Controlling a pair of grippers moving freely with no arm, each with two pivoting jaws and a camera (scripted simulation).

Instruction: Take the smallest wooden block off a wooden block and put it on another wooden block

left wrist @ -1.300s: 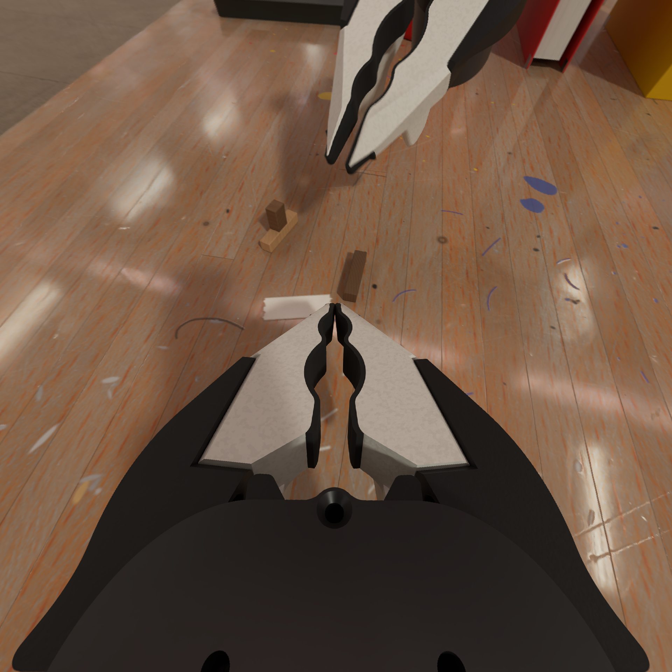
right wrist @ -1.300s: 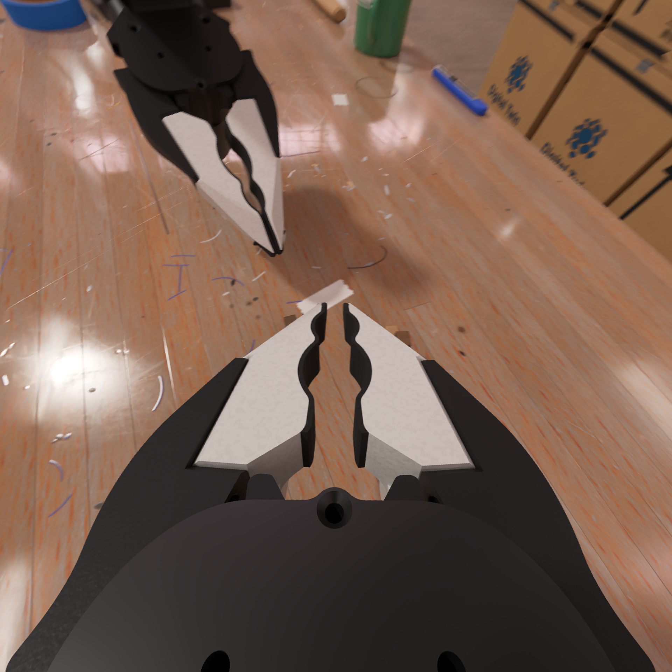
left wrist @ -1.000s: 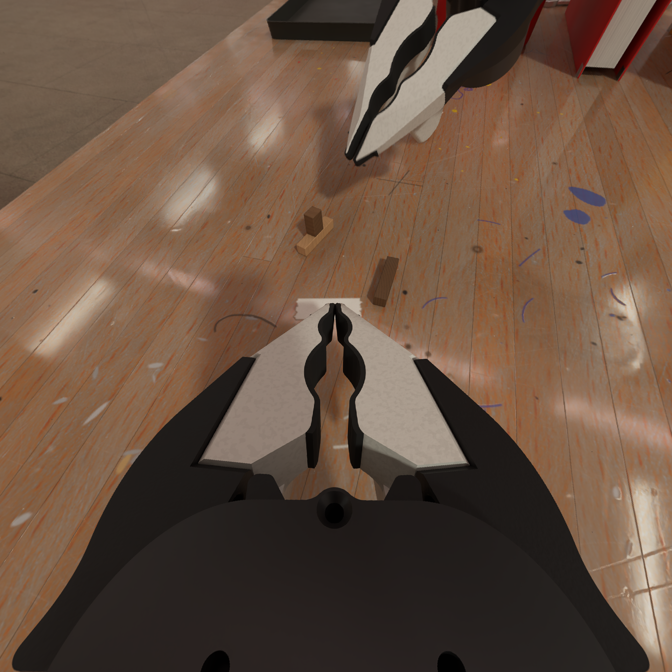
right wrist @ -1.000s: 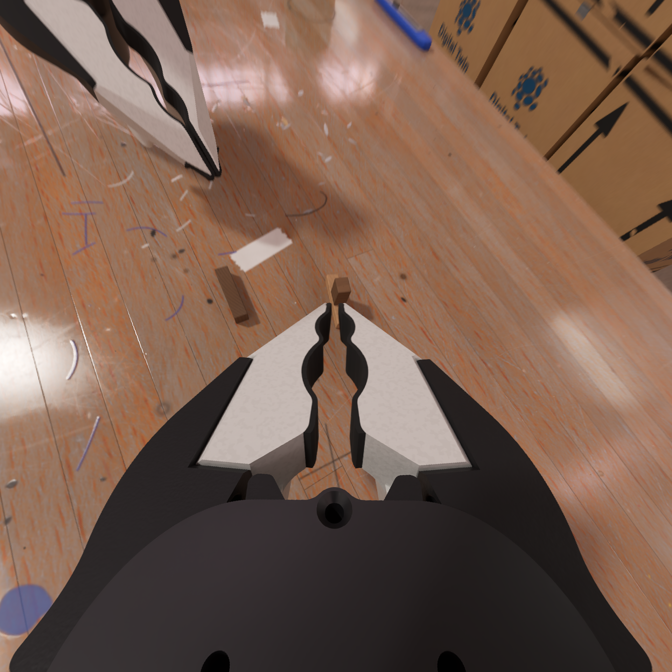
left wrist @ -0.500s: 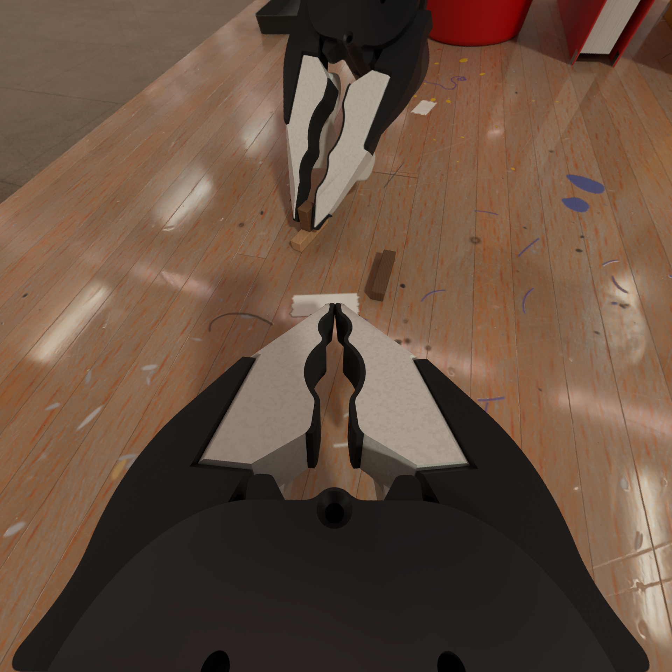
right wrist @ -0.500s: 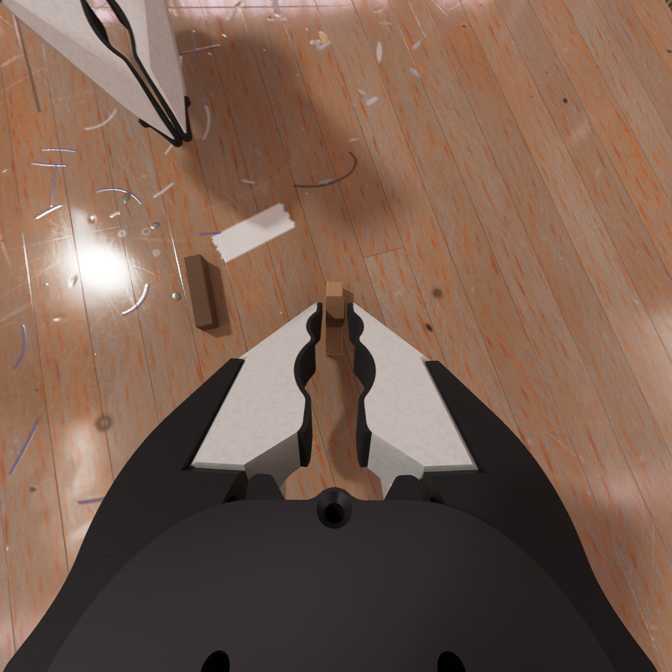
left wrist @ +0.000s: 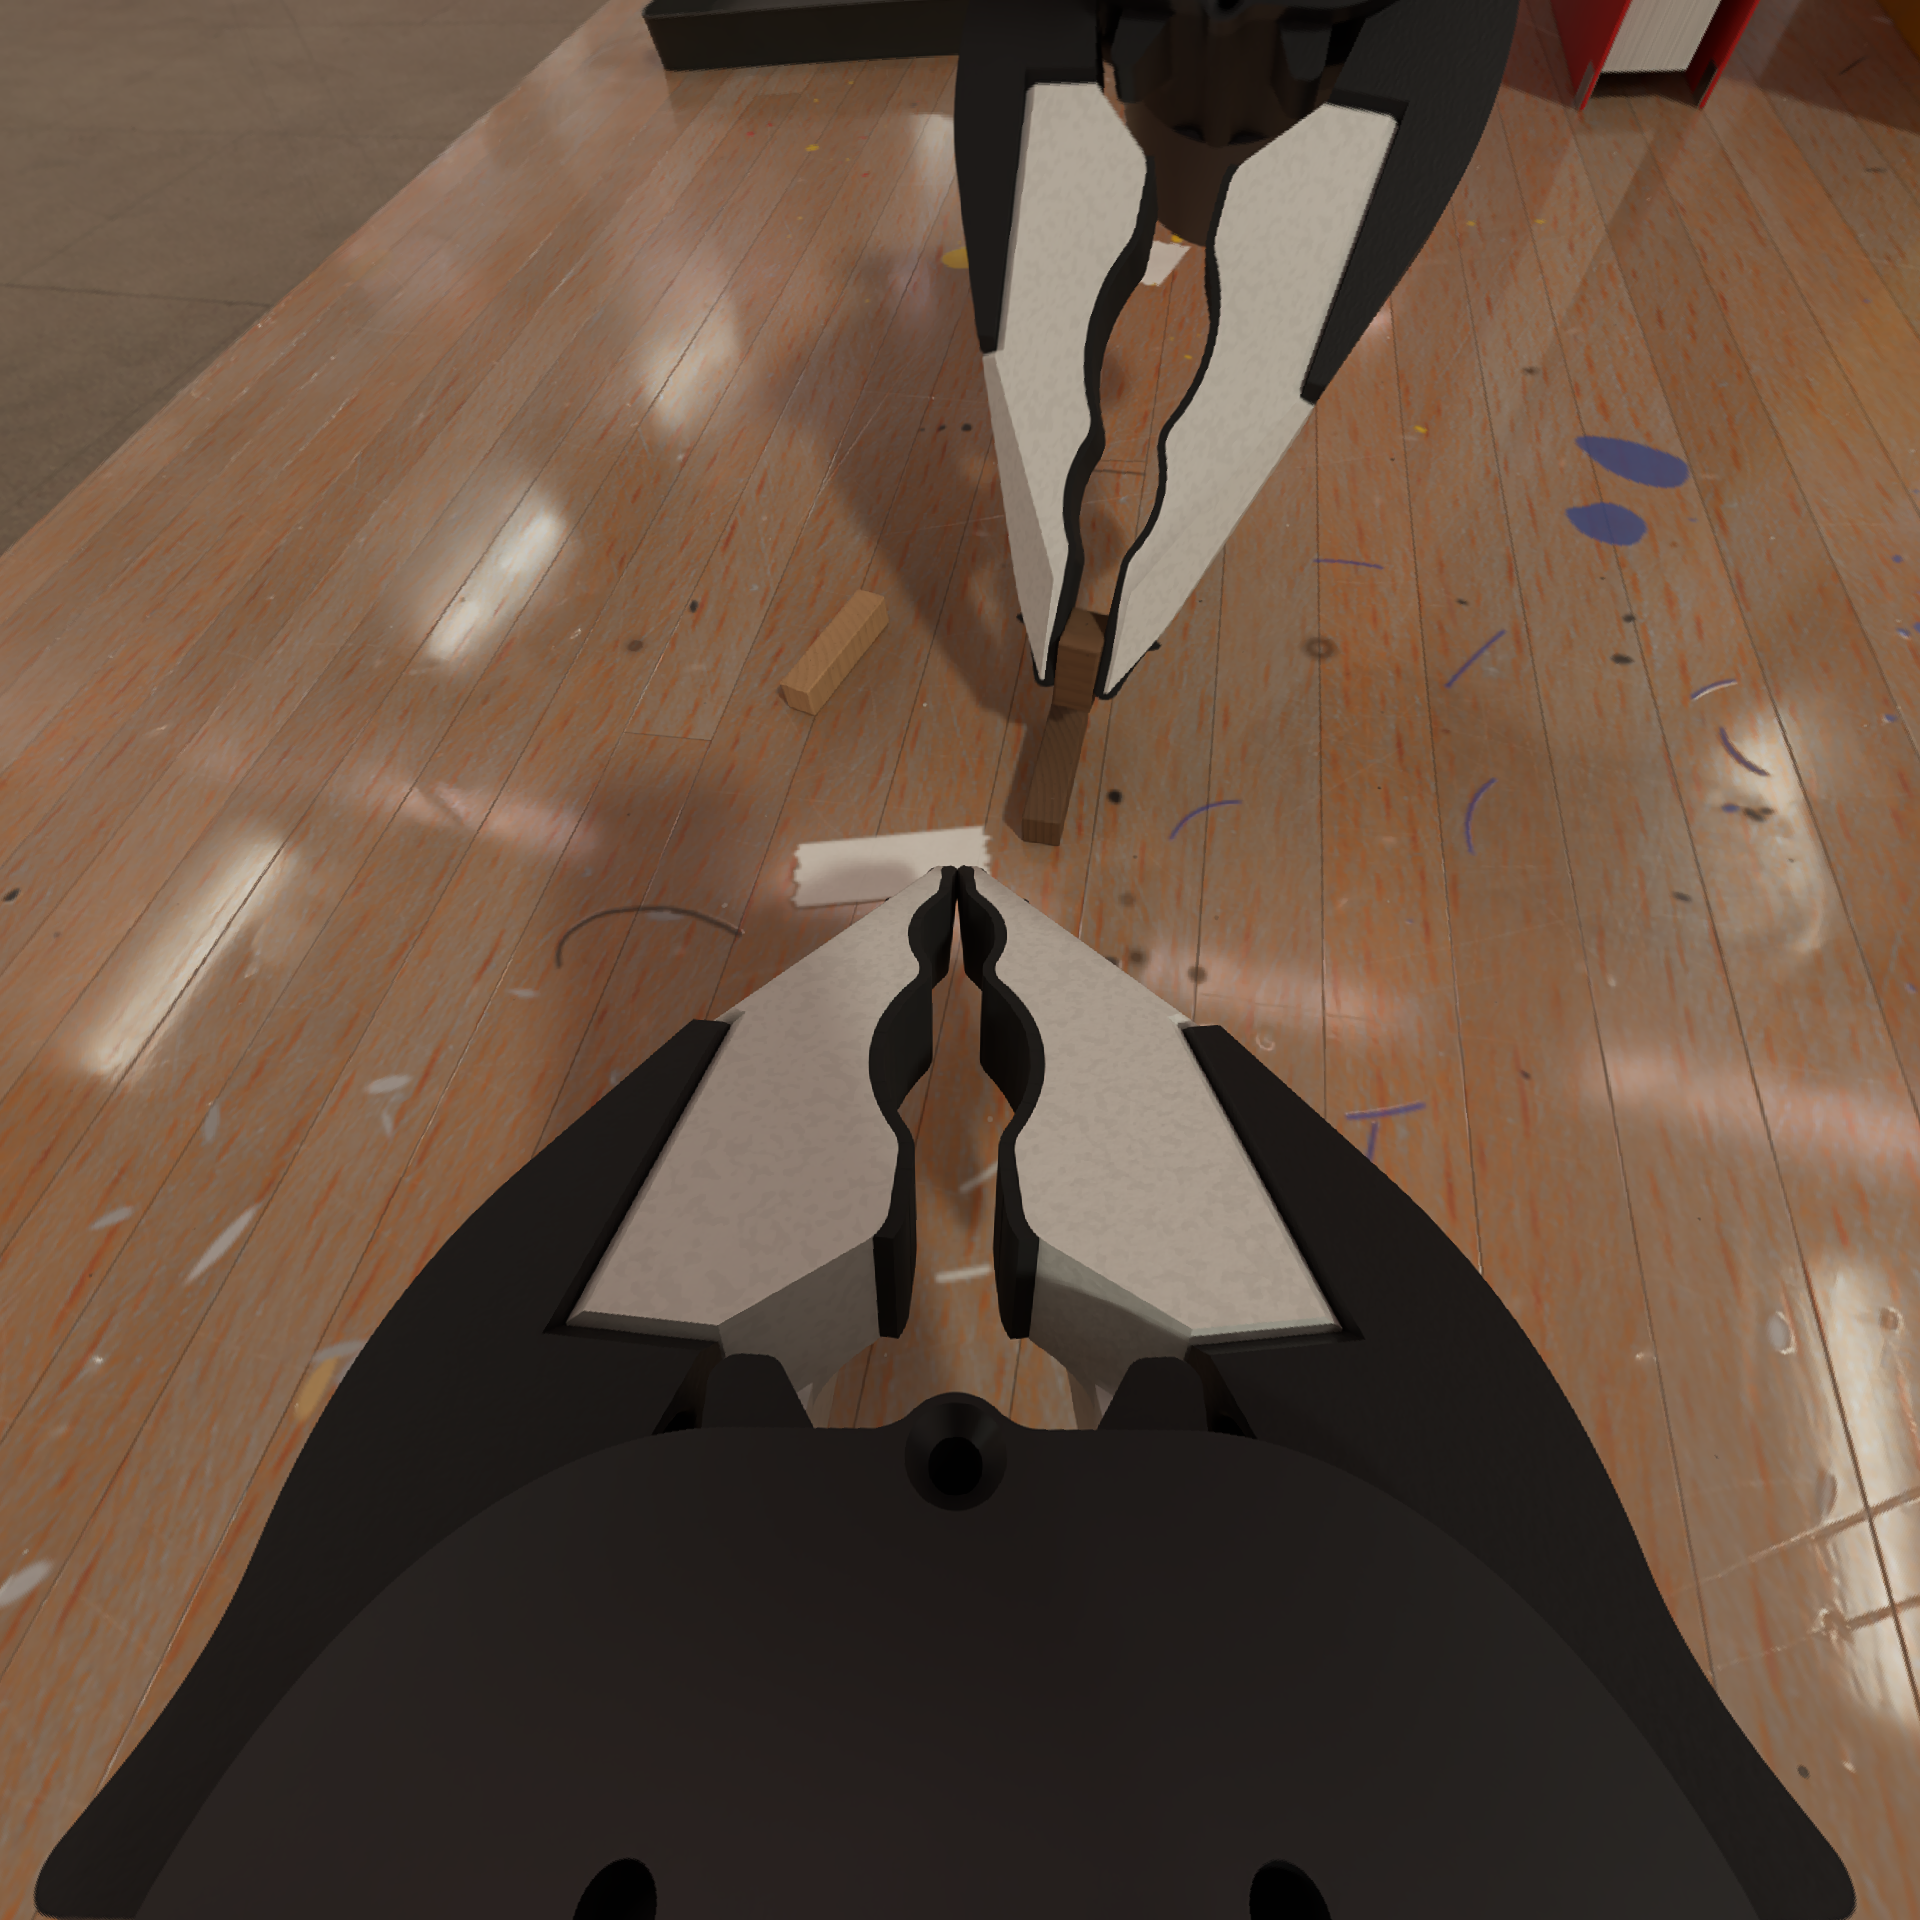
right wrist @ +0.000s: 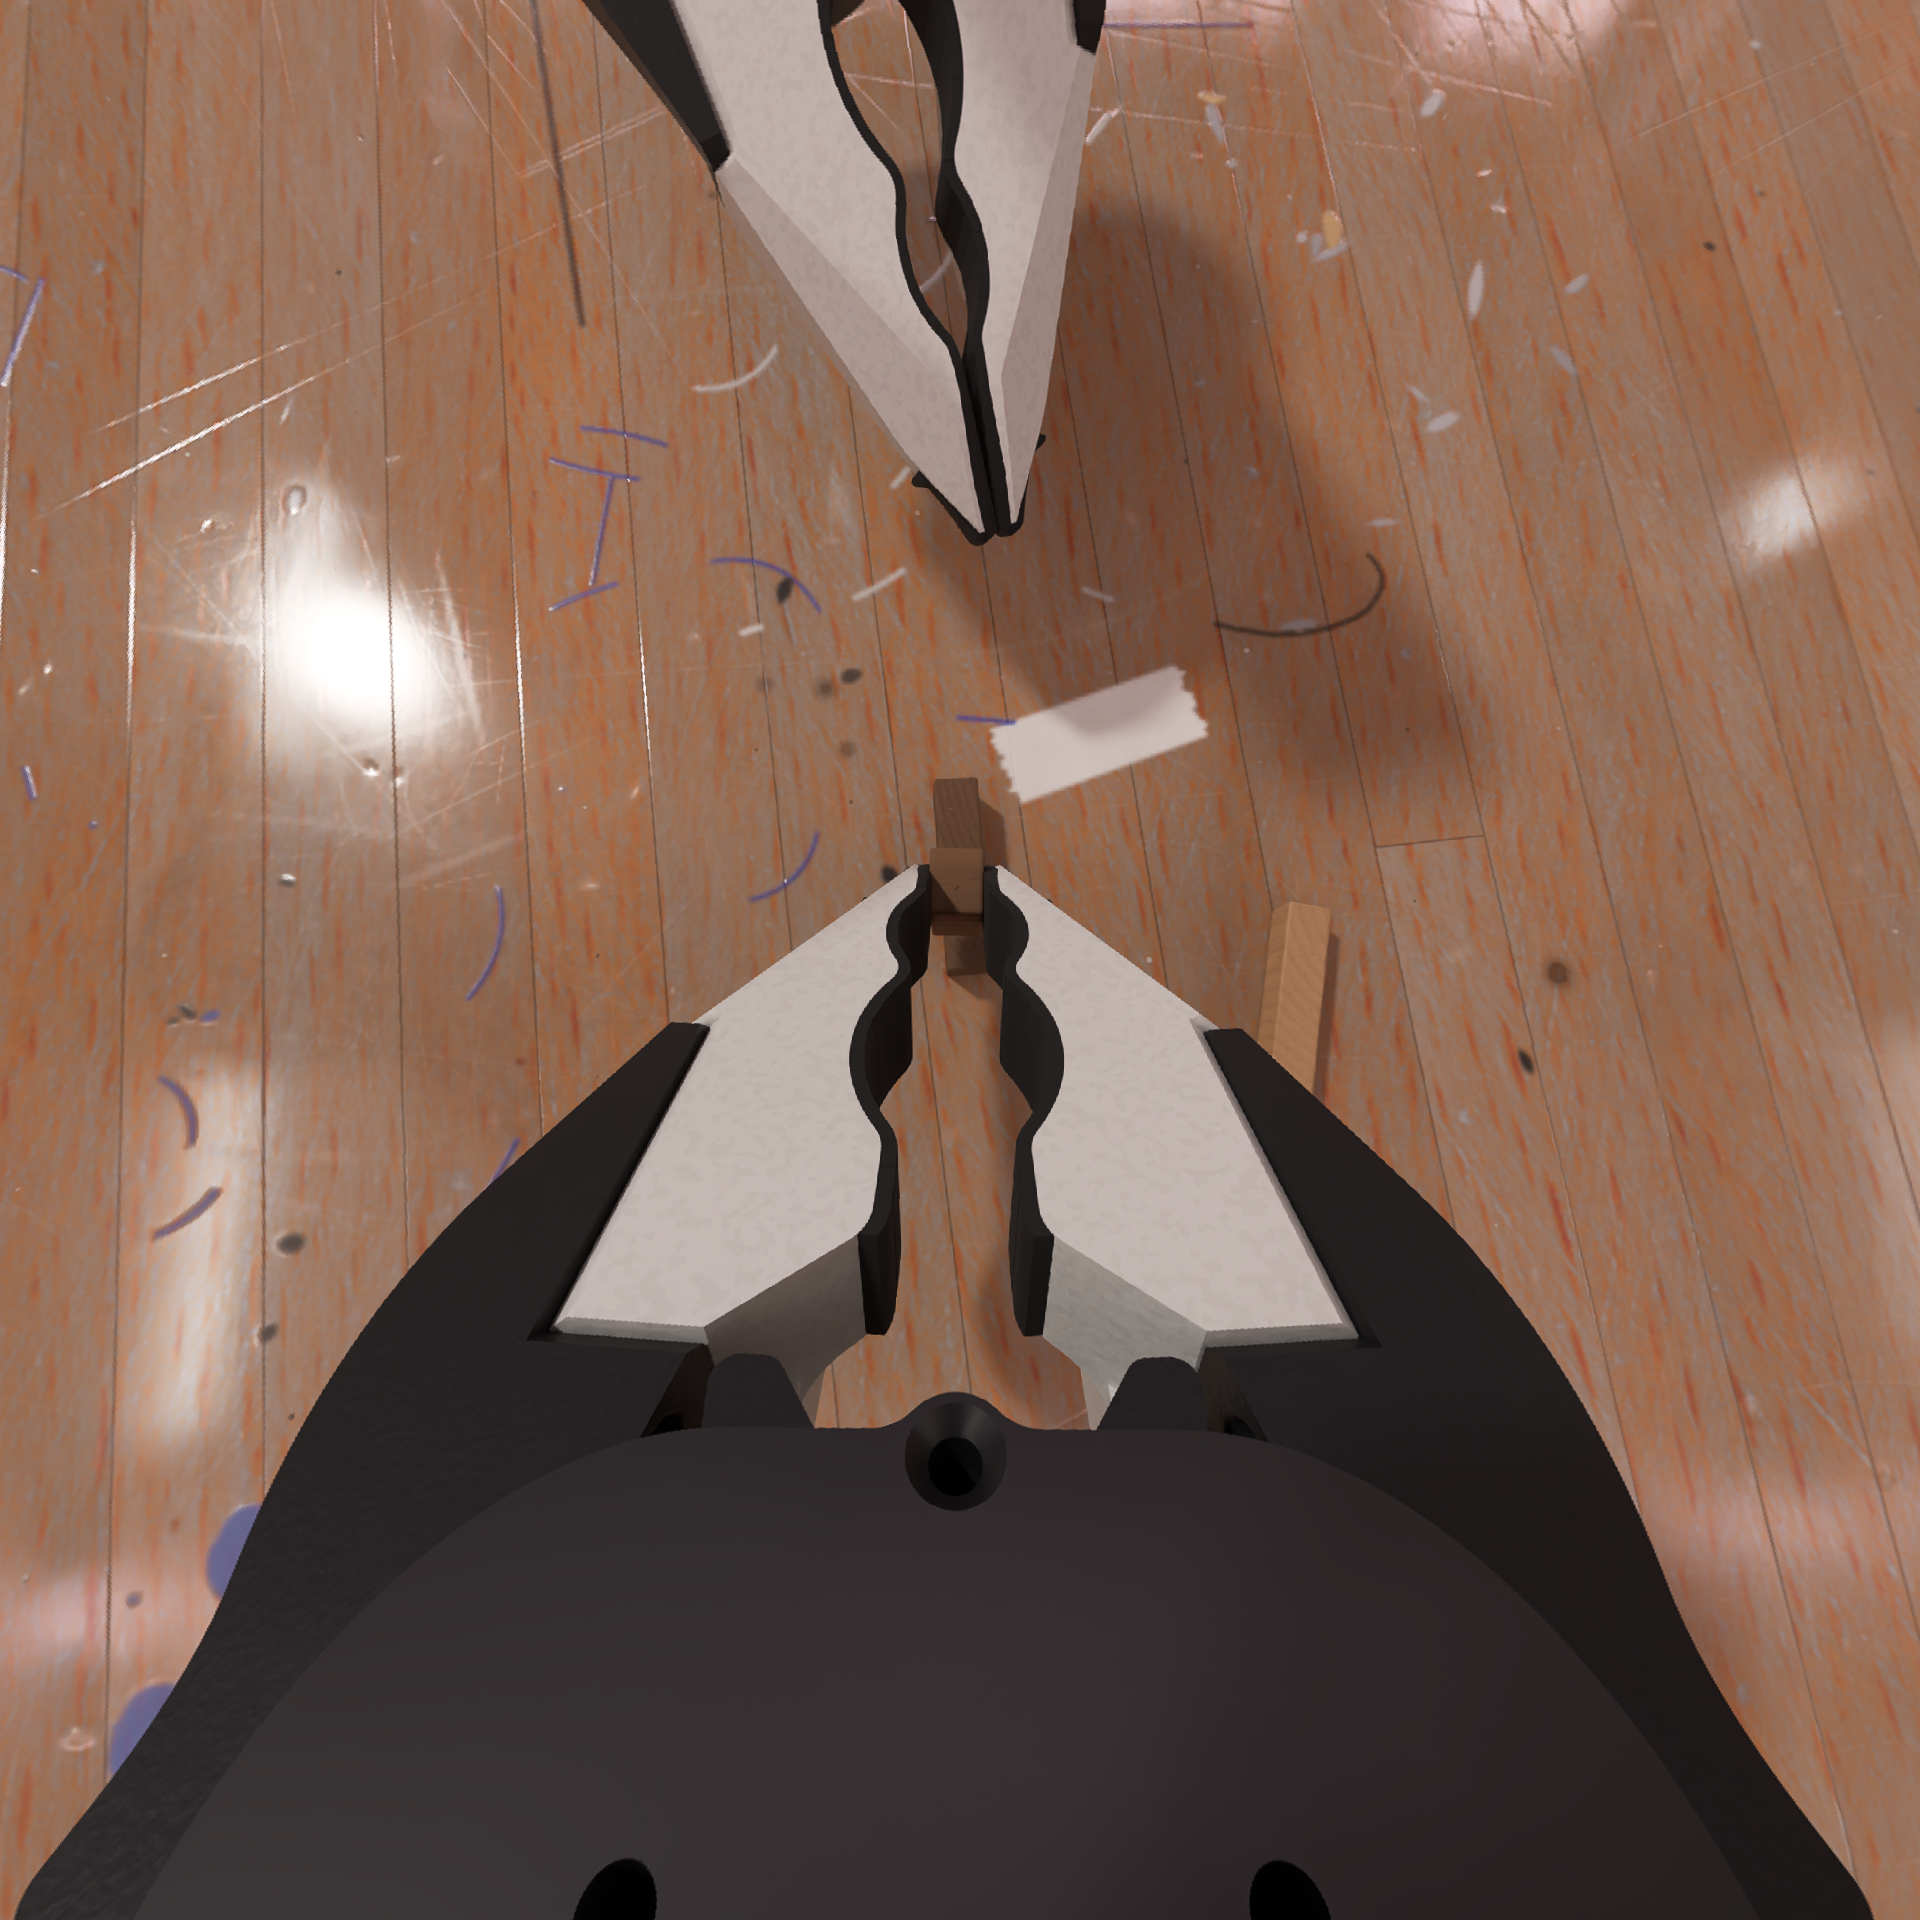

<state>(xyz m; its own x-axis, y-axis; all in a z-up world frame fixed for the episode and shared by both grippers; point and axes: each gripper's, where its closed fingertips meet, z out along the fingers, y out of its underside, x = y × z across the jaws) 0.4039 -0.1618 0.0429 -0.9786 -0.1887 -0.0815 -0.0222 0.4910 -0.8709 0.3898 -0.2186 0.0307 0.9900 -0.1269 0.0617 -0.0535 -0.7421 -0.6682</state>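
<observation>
My right gripper (right wrist: 956, 883) is shut on the smallest wooden block (right wrist: 956, 879), a small brown cube. It holds the cube right over the middle of a dark wooden block (right wrist: 958, 816) that lies flat on the plank floor; I cannot tell whether they touch. From the left wrist view the right gripper (left wrist: 1075, 681) points down with the cube (left wrist: 1081, 655) at its tips, above the dark block (left wrist: 1047, 774). A light wooden block (left wrist: 834, 665) lies bare to the left; it also shows in the right wrist view (right wrist: 1291, 982). My left gripper (left wrist: 956, 883) is shut and empty, hovering near.
A strip of white tape (left wrist: 883, 868) lies on the floor just past my left gripper's tips. A black tray (left wrist: 810, 31) and a red object (left wrist: 1652, 42) stand at the far end. The planks end at grey flooring (left wrist: 156, 156) on the left.
My right gripper has closed on the small cube, lifted it off the light block and carried it over the dark block. The left gripper has stayed shut and nearly still.
</observation>
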